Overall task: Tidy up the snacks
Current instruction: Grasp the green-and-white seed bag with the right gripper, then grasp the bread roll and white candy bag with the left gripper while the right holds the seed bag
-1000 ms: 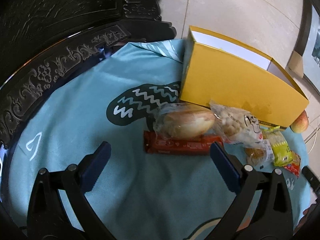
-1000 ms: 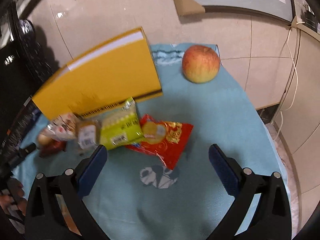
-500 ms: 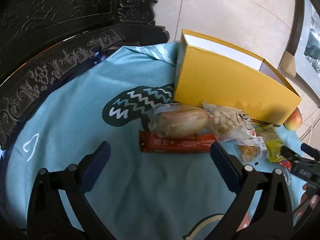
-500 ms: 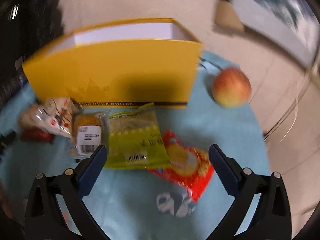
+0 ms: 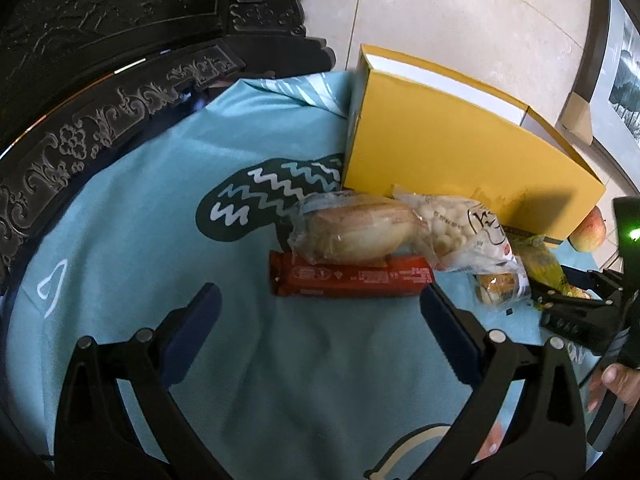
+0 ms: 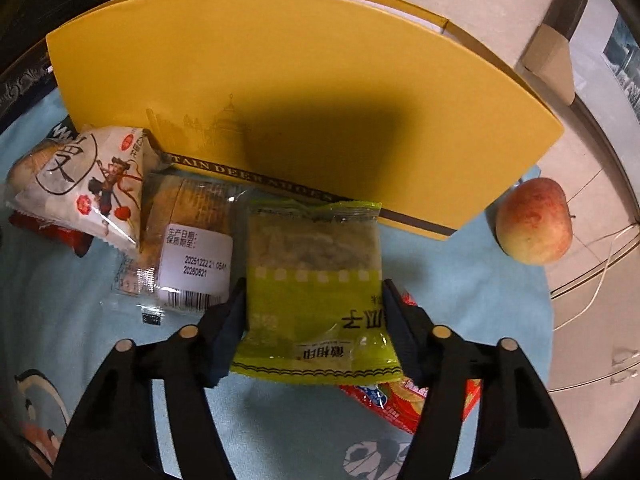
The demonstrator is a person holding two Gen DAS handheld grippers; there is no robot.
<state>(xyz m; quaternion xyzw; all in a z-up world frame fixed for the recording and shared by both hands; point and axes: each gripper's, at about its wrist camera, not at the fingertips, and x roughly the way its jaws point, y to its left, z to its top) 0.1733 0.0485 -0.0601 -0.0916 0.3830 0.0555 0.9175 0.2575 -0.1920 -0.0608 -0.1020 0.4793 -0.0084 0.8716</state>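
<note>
The right gripper [image 6: 314, 308] has its two fingers [image 6: 228, 320] pressed against the two sides of a green snack packet [image 6: 314, 292], clamped on it. The packet lies flat on the blue cloth [image 6: 60, 292], its far end just in front of the yellow box [image 6: 280, 80]. Under its near right corner a red snack bag [image 6: 400, 404] sticks out. Just left of the green packet lies a clear-wrapped cake with a white date label [image 6: 188, 240], and left of that a white bag with a cartoon figure [image 6: 88, 188], overlapping the cake's wrapper. An apple [image 6: 534, 220] sits on the cloth to the right of the box, apart from the packets.

The left gripper [image 5: 316, 320] hangs over the cloth with its fingers [image 5: 192, 328] wide apart and nothing between them. Just beyond them lies a red bar [image 5: 352, 278], and a wrapped bread roll [image 5: 356, 228] rests on the bar's far edge. The white bag [image 5: 464, 228] lies to the right of the roll, touching it, in front of the yellow box [image 5: 460, 152]. A dark carved piece of furniture [image 5: 100, 132] borders the cloth on the left.
</note>
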